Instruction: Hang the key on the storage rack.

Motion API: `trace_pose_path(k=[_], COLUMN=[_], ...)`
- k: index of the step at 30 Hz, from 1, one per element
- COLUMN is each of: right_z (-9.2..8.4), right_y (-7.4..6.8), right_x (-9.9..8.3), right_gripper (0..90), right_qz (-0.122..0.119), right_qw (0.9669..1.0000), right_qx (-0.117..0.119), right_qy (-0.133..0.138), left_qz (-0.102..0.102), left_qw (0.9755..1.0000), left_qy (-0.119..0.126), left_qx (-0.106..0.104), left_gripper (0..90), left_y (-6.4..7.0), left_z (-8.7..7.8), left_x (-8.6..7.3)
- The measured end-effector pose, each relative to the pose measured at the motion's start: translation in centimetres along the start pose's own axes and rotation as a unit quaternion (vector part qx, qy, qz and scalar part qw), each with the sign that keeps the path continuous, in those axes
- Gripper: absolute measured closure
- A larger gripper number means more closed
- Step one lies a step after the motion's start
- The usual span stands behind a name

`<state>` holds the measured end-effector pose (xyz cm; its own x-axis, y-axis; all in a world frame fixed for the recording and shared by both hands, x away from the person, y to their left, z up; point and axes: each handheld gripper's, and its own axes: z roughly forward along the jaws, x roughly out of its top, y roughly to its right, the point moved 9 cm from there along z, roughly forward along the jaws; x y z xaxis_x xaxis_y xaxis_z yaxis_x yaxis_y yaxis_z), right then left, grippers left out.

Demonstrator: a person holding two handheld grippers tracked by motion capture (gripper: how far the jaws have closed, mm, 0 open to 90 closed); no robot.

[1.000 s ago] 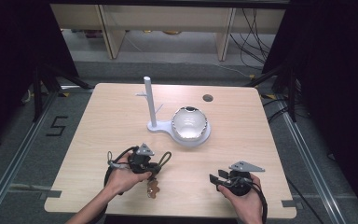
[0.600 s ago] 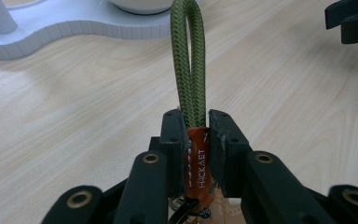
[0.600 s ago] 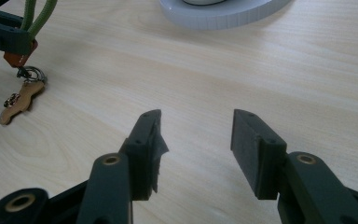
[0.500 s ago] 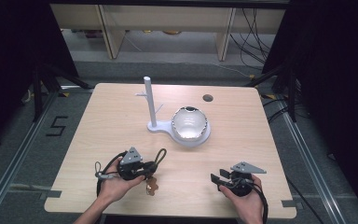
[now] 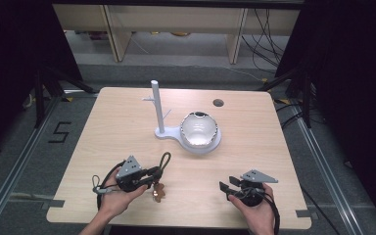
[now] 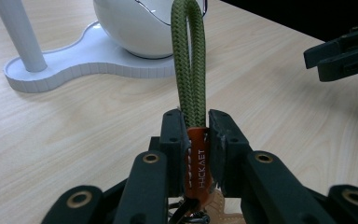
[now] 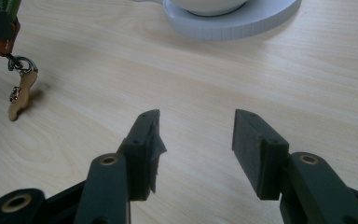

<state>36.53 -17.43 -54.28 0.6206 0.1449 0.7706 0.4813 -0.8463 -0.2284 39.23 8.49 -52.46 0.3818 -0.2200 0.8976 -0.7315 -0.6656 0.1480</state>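
Observation:
My left gripper (image 5: 152,172) is shut on a keychain near the table's front left. In the left gripper view, the jaws pinch its orange leather tag (image 6: 198,163), and the green rope loop (image 6: 189,51) stands up beyond them. A wooden charm (image 5: 157,192) hangs from the ring just above the table; it is also in the right gripper view as the charm (image 7: 21,95). My right gripper (image 5: 225,188) rests open at the front right, with nothing between its fingers (image 7: 198,135).
A white stand with an upright pegged post (image 5: 156,105) sits mid-table, and a white bowl (image 5: 199,129) rests on its base (image 6: 98,65). A small dark hole (image 5: 218,103) marks the tabletop behind it. Shelving and cables lie beyond the far edge.
My left hand has slid to the left along the front of the table, carrying the keychain. The right hand has stayed put.

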Motion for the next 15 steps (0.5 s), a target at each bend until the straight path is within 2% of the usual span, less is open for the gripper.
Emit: trace_pose_path(k=[1,2,3,4,5,7,8,15], right_z=[-0.1,-0.1,0.0,-0.1,0.0,-0.1,-0.2,-0.3], right_y=[0.1,0.1,-0.1,-0.1,0.0,0.1,-0.1,0.0], right_x=[0.1,0.1,0.1,0.2,0.2,0.3,0.2,0.2], right_gripper=[52.2,52.2,52.2,52.2,52.2,52.2,52.2,52.1], right_qz=[-0.019,-0.019,-0.013,-0.013,-0.015,-0.021,-0.009,-0.017], right_qw=[0.9998,0.9998,0.9998,0.9998,0.9999,0.9998,0.9999,0.9998], right_qx=[0.004,0.004,0.011,0.012,0.003,0.003,0.007,0.004], right_qy=[0.001,0.001,0.003,0.004,0.005,0.006,0.006,0.003], left_qz=[0.000,-0.005,-0.001,0.000,0.000,0.003,0.003,0.013], left_qw=[1.0000,0.9999,1.0000,1.0000,0.9998,0.9997,0.9994,0.9979], left_qy=[0.000,0.009,0.009,0.009,0.018,0.025,0.035,0.062], left_qx=[0.000,-0.004,-0.004,0.001,0.001,0.001,0.003,0.012], left_gripper=[75.8,75.8,75.9,75.8,75.8,75.8,75.9,75.8], left_y=[0.0,0.1,0.0,0.0,0.0,-0.1,-0.1,0.0], left_z=[0.0,0.1,0.0,-0.1,-0.2,-0.4,-0.6,-1.5], left_x=[0.0,0.1,0.2,0.3,0.6,0.8,1.1,2.5])
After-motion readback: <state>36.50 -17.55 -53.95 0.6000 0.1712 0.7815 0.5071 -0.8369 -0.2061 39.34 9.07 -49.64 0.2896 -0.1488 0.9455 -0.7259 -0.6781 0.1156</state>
